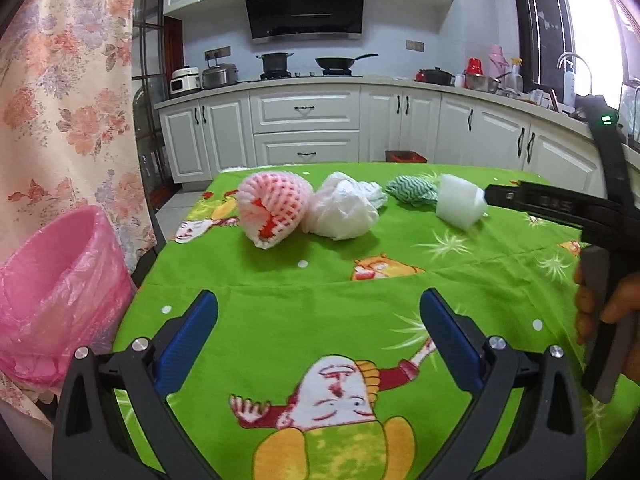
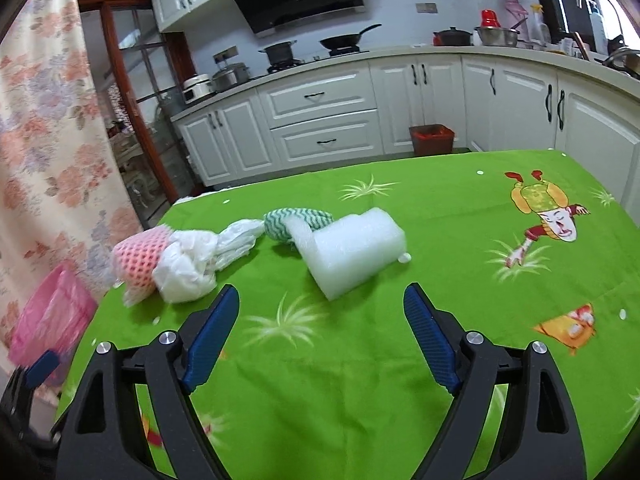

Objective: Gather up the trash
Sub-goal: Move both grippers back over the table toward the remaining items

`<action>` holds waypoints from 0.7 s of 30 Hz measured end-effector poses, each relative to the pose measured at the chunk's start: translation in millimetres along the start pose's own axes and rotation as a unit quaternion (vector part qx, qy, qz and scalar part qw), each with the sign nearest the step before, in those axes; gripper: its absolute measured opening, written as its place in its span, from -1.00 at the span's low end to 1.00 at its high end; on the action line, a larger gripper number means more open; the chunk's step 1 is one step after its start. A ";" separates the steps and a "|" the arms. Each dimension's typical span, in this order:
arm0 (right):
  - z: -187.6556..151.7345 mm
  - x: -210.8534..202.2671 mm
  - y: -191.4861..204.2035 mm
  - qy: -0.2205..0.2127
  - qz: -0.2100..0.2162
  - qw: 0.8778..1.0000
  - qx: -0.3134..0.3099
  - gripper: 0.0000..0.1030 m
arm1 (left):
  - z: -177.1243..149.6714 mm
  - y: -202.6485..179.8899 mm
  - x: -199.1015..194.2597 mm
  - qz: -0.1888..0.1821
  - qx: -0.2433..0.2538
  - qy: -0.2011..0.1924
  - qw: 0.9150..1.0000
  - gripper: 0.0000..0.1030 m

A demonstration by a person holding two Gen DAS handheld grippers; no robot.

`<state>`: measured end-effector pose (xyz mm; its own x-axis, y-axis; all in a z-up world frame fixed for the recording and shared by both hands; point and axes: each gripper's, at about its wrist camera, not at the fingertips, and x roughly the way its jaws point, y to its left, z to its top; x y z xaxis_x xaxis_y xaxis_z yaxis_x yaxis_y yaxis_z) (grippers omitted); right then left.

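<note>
Trash lies in a row across the desk [image 1: 280, 320] with the green cloth: a pink foam net [image 1: 272, 208], touching it a crumpled white bag [image 1: 344, 212], then a green-and-white zigzag cloth [image 1: 412, 190] and a white foam roll [image 2: 352, 252]. Left hand-held gripper [image 1: 318, 332] and right hand-held gripper [image 2: 320, 320] both hover wide and empty, the right one just short of the roll. A bin [image 1: 60, 280] with a pink liner stands beside the desk's left edge.

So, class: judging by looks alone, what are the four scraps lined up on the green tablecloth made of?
Pink mesh sleeve: soft foam netting, open lattice.
White wad: thin plastic film, glossy crinkles.
Green zigzag piece: probably woven cloth.
White roll: foam sheet, matte, translucent.
</note>
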<state>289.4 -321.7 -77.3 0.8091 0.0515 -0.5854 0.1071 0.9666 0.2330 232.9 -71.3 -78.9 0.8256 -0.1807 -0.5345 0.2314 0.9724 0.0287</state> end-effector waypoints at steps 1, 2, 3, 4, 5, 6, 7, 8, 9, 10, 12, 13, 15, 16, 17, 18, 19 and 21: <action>3.3 7.4 4.1 0.001 -0.011 1.000 0.000 0.56 | 1.2 3.9 -0.7 0.002 -0.002 -0.002 1.000 0.90; 6.5 13.4 7.8 0.000 -0.019 1.000 -0.001 0.57 | 2.4 7.3 -1.7 0.003 -0.003 -0.003 1.000 0.90; 9.1 19.1 11.4 -0.001 -0.028 1.000 -0.002 0.57 | 2.9 10.6 -2.1 0.004 -0.006 -0.004 1.000 0.90; 12.5 26.8 16.6 0.000 -0.040 0.999 -0.002 0.57 | 3.3 14.7 -2.6 0.005 -0.008 -0.006 1.000 0.90; 14.8 32.1 19.9 -0.001 -0.048 0.999 0.000 0.57 | 3.7 18.0 -3.0 0.005 -0.010 -0.008 1.000 0.90; 16.9 36.7 22.8 -0.003 -0.056 0.998 0.002 0.58 | 4.2 20.5 -3.8 0.005 -0.009 -0.010 1.000 0.90; 19.1 42.6 26.0 -0.005 -0.069 0.998 0.004 0.58 | 5.0 23.5 -4.0 0.007 -0.007 -0.013 1.000 0.90; 20.5 47.5 28.0 -0.005 -0.079 0.997 0.006 0.58 | 5.7 25.4 -4.0 0.007 -0.004 -0.015 1.000 0.90; 21.8 52.3 29.4 -0.004 -0.086 0.996 0.008 0.58 | 6.7 28.3 -3.5 0.006 -0.001 -0.018 1.000 0.90; 23.2 59.1 31.0 -0.002 -0.096 0.995 0.011 0.58 | 7.6 30.3 -2.9 0.005 0.001 -0.020 1.000 0.90; 24.8 67.6 31.1 0.001 -0.110 0.994 0.012 0.58 | 9.6 34.2 -0.4 0.002 0.004 -0.021 1.000 0.90; 25.7 73.4 30.8 0.005 -0.119 0.993 0.012 0.58 | 10.7 36.9 1.7 -0.001 0.003 -0.022 1.000 0.90; 28.6 82.9 29.6 0.012 -0.129 0.991 0.017 0.58 | 13.6 41.3 6.7 -0.005 0.000 -0.023 1.000 0.90; 30.2 88.0 29.0 0.015 -0.137 0.990 0.017 0.61 | 14.7 41.7 8.9 -0.006 -0.001 -0.022 1.000 0.90; 31.9 91.8 29.0 0.018 -0.144 0.989 0.018 0.62 | 15.8 42.6 11.5 -0.008 -0.003 -0.022 1.000 0.90; 34.1 95.8 29.7 0.020 -0.151 0.988 0.016 0.64 | 17.3 43.3 15.1 -0.010 -0.004 -0.021 1.000 0.90; 35.9 98.8 30.9 0.022 -0.157 0.987 0.011 0.64 | 18.1 42.9 17.7 -0.011 -0.004 -0.021 1.000 0.90; 37.9 107.4 33.0 0.037 -0.178 0.983 -0.010 0.64 | 19.3 41.5 23.5 -0.014 -0.005 -0.019 1.000 0.90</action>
<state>401.7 -293.8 -103.0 0.6775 -0.2731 -0.6830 0.3642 0.9312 -0.0111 271.8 -38.0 -74.0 0.8384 -0.2128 -0.5018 0.2498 0.9683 0.0067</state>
